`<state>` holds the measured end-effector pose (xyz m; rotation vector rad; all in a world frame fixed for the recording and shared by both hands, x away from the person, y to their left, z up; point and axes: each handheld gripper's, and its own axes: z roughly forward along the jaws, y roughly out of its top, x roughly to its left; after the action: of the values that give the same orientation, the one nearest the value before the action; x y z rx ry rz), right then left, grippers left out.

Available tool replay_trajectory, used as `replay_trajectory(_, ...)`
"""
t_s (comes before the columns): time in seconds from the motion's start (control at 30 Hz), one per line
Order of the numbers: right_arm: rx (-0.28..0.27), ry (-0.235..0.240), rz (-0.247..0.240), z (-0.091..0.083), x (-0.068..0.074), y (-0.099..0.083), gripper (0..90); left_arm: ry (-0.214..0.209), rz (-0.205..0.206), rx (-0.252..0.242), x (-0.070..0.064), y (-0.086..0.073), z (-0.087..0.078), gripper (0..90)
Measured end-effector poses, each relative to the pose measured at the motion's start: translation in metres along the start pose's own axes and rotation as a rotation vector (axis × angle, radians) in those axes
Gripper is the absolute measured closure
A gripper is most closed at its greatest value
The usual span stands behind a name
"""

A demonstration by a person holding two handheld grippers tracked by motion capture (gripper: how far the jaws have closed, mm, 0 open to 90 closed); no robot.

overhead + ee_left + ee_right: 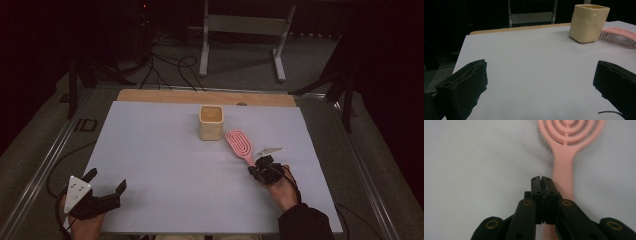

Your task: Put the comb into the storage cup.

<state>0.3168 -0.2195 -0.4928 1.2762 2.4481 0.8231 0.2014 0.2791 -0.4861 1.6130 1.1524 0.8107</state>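
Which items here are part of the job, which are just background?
In play: pink hairbrush, right gripper shut above its handle; cream cup beside it.
Background: left gripper open and idle, white metal frame, floor cables.

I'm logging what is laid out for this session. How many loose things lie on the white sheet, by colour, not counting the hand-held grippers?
Pink: 1, the hairbrush, lying flat right of the cup.
Cream: 1, the square cup, upright near the far middle.
Total: 2.
The right hand-held gripper sits by the brush handle, jaws together.
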Motion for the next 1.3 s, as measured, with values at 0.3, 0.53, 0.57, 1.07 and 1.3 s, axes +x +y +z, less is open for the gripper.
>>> replay_trajectory(0.3, -0.076, 0.041, -0.007, -0.011, -0.002, -0.002, 80.7, 0.0, -0.001, 0.0, 0.0, 0.0, 0.0, 0.1)
replay_trajectory(0.53, -0.229, 0.024, -0.012, -0.03, -0.004, -0.001, 46.9, -0.001, -0.003, -0.003, 0.0, 0.0, 0.0, 0.1)
replay_trajectory(0.57, -0.247, 0.02, -0.014, -0.034, -0.004, -0.002, 45.0, 0.0, -0.004, -0.004, 0.0, 0.0, 0.0, 0.1)
replay_trajectory(1.07, -0.478, -0.033, 0.01, -0.079, -0.017, -0.048, 8.4, -0.003, -0.005, -0.005, 0.0, 0.0, 0.0, 0.1)
replay_trajectory(1.3, -0.579, -0.045, 0.057, -0.085, -0.026, -0.076, 8.5, -0.014, 0.005, -0.005, -0.002, 0.0, 0.0, 0.1)
